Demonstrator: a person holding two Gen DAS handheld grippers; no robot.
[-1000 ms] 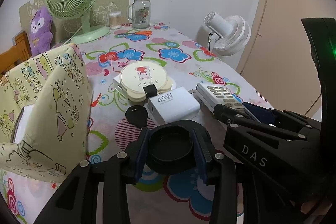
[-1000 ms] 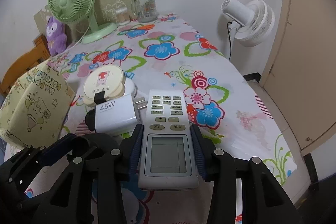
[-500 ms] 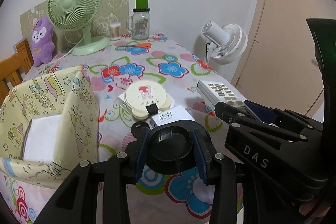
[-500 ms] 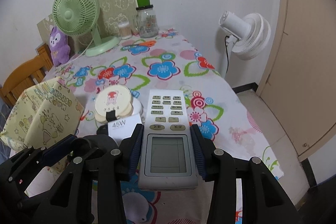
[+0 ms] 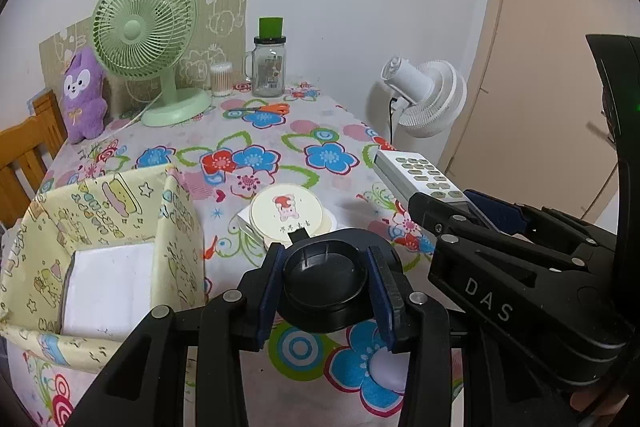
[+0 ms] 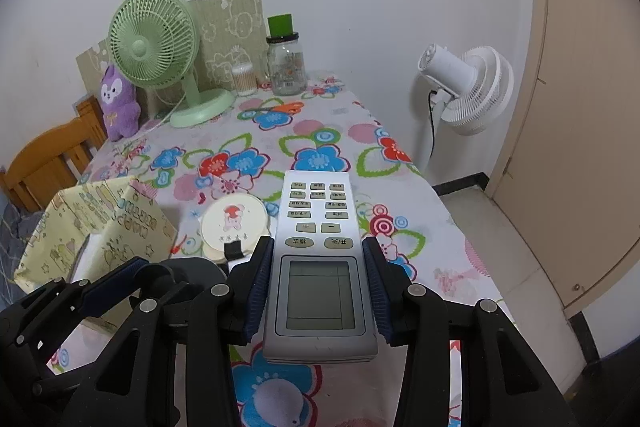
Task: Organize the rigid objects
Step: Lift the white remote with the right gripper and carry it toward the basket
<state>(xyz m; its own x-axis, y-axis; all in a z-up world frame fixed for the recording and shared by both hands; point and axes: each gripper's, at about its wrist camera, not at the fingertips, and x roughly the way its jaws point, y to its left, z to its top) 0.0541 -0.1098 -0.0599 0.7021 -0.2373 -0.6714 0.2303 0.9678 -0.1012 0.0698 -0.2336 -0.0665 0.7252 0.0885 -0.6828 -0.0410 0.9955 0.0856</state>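
Observation:
My left gripper (image 5: 326, 281) is shut on a round black lid (image 5: 325, 277) and holds it above the flowered table. My right gripper (image 6: 320, 293) is shut on a white remote control (image 6: 320, 267), also held above the table; the remote also shows in the left wrist view (image 5: 420, 175). A yellow patterned fabric box (image 5: 100, 247) stands open at the left, with a white item inside. A round cream compact (image 5: 286, 213) lies on a white charger in the middle of the table; it also shows in the right wrist view (image 6: 234, 221).
At the back stand a green desk fan (image 5: 148, 39), a purple plush toy (image 5: 84, 95), a glass jar with a green top (image 5: 269, 67), a cotton swab tub (image 5: 221, 79) and orange scissors (image 5: 268, 109). A white floor fan (image 5: 424, 95) stands beyond the right table edge. A wooden chair (image 5: 24, 143) is at left.
Both grippers have risen and pulled back with the lid and remote, so the table looks farther below. The white charger is now mostly hidden behind the black lid.

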